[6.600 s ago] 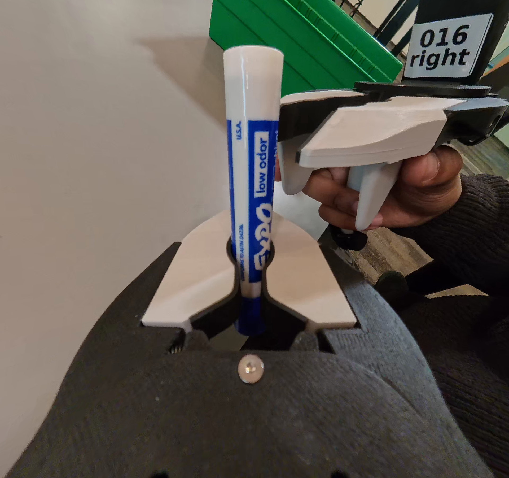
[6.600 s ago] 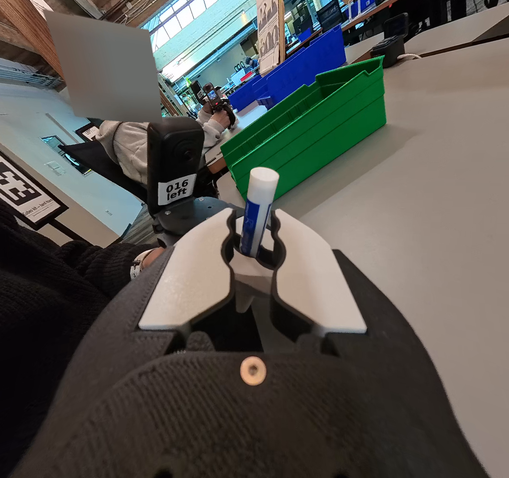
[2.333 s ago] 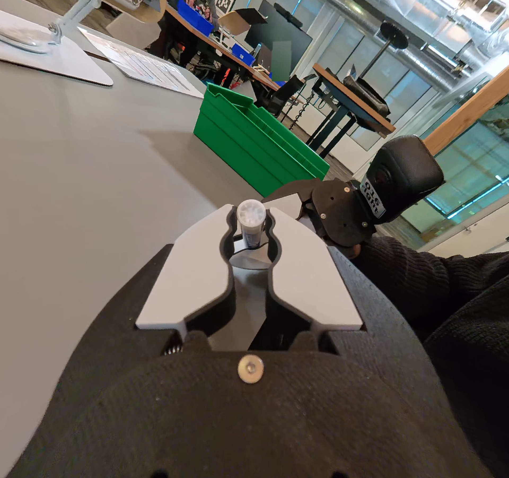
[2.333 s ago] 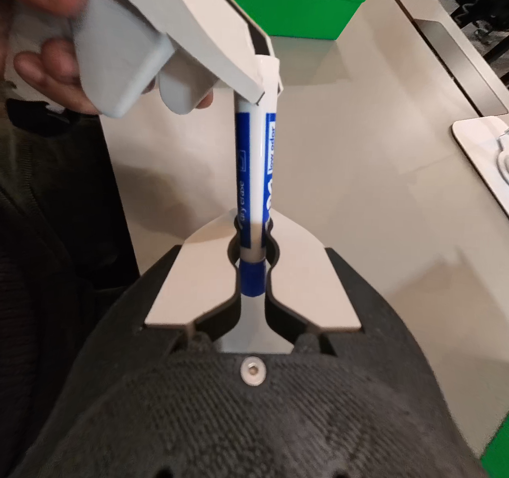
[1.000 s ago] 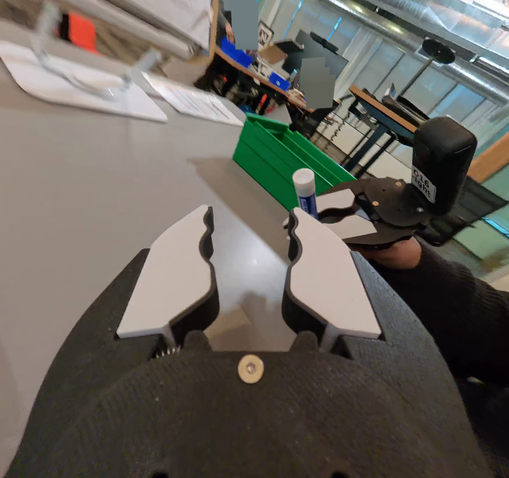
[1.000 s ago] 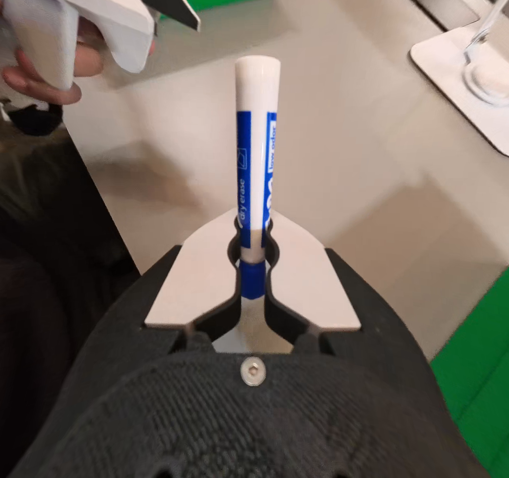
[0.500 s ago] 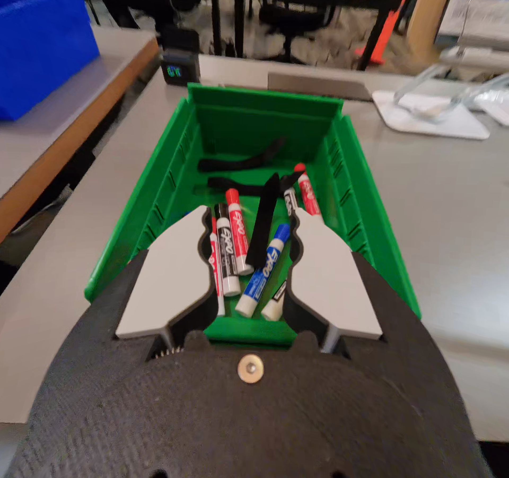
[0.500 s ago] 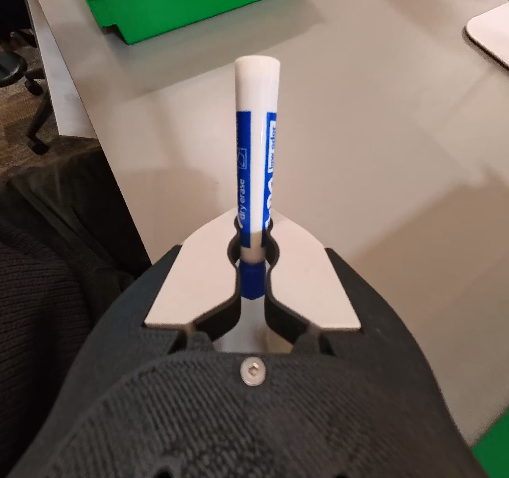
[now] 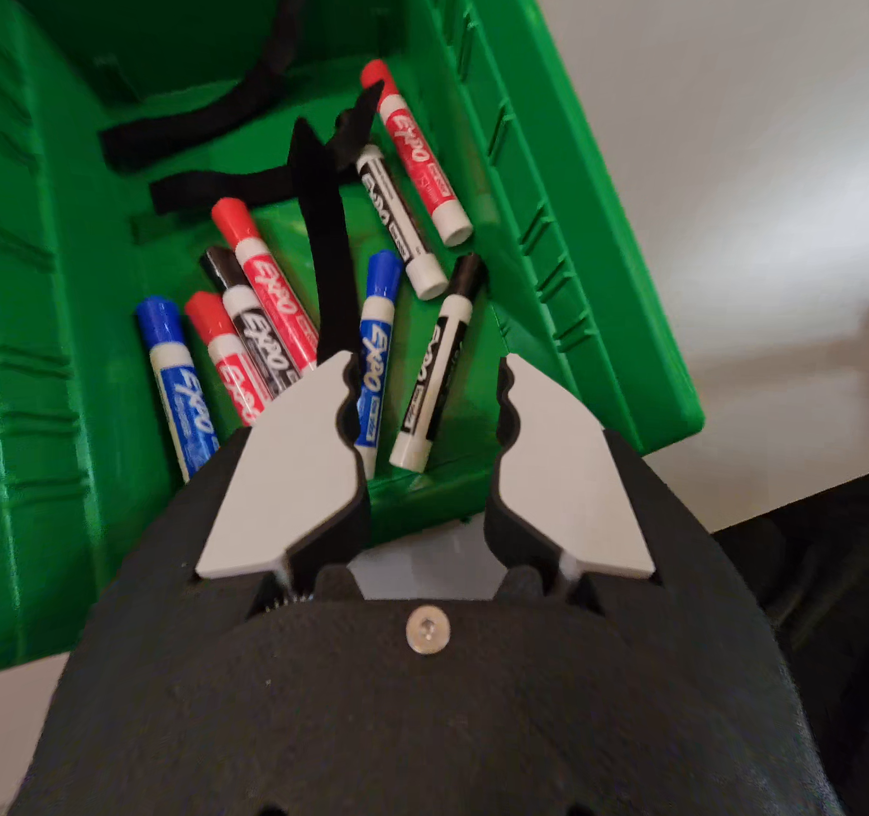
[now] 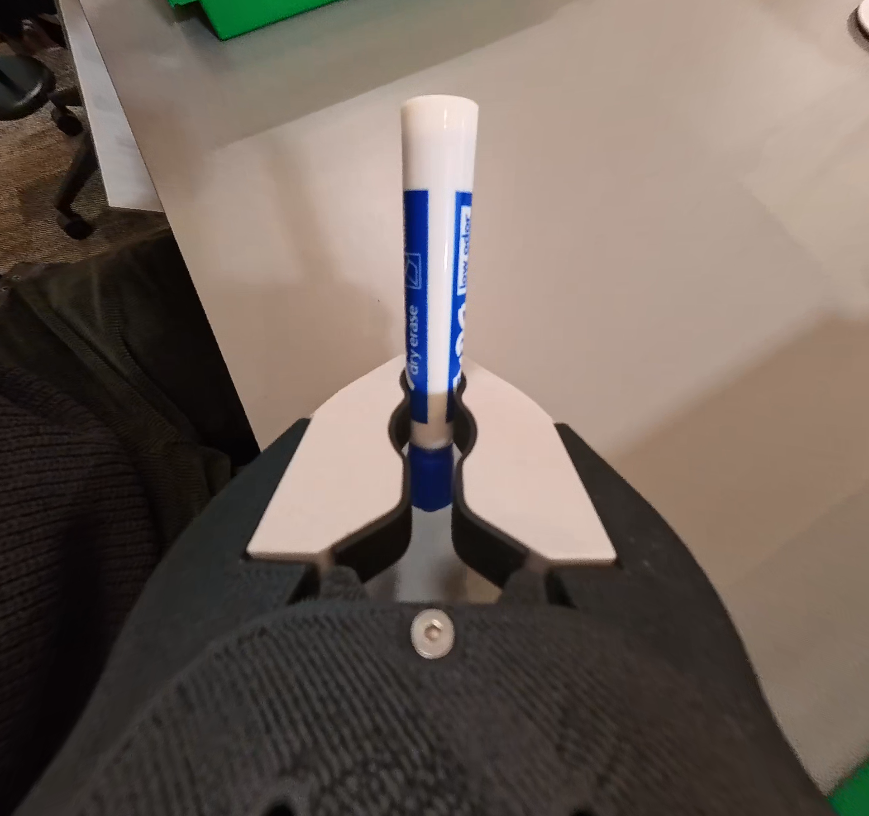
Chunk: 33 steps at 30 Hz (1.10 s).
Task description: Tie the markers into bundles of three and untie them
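Right tongs clamp blue marker upright.

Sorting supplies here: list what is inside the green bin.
The green bin holds eight markers visible: three red-capped, three black, two blue, plus black straps. The open left gripper covers the near-left corner, so anything there is hidden.

green bin of capped markers and black straps on grey table.

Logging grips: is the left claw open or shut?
Open. The left claw has a wide gap between its fingers and holds nothing; markers in the green bin show through the gap.
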Tool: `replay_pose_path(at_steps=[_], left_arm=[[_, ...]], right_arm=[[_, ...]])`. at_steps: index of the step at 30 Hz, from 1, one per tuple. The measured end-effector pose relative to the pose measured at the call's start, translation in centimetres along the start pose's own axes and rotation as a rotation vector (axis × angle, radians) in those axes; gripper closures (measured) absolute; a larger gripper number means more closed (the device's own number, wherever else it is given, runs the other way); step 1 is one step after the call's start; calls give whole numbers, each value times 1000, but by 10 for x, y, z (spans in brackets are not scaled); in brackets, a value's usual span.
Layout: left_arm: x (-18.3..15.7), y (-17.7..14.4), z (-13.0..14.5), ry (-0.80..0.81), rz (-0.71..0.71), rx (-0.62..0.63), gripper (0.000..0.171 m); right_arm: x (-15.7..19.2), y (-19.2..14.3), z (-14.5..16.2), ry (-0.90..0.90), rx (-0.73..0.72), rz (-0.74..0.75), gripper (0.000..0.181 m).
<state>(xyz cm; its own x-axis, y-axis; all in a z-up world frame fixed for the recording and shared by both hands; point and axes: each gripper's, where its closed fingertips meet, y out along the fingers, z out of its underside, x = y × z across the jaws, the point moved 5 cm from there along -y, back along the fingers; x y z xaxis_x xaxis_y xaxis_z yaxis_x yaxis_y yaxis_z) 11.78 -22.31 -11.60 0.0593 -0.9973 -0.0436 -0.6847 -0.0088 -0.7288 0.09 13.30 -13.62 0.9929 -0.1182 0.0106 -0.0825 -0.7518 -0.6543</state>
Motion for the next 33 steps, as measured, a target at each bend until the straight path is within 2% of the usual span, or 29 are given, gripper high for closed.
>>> replay_pose_path(at_steps=[2,4,7,9,12,14,20,27,30,32,33], left_arm=[[1,5,-12,72,-38,-7,120],[3,14,-28,73,-41,-17,132],[-6,34,-45,-55,133,31,135],[-7,51,-47,-122,186,101,141],[1,71,-44,-85,91,148,149],[5,79,-38,-82,67,227,146],[18,80,-27,-19,-38,318,134],[26,80,-25,33,-104,333,133],[27,77,-27,27,-93,305,137],[29,71,-33,-9,-65,236,153],[32,67,-37,-23,-60,206,154]], right_arm=[[0,0,0,6,-3,-6,168],[0,2,0,7,-2,-9,168],[1,4,1,6,8,-10,168],[1,6,1,2,16,-3,168],[2,7,1,-6,19,12,168],[1,9,1,-8,23,19,168],[0,11,4,-20,43,29,168],[2,8,3,-33,38,31,167],[3,7,2,-42,35,31,168],[3,6,2,-50,30,36,168],[3,5,1,-52,28,39,168]])
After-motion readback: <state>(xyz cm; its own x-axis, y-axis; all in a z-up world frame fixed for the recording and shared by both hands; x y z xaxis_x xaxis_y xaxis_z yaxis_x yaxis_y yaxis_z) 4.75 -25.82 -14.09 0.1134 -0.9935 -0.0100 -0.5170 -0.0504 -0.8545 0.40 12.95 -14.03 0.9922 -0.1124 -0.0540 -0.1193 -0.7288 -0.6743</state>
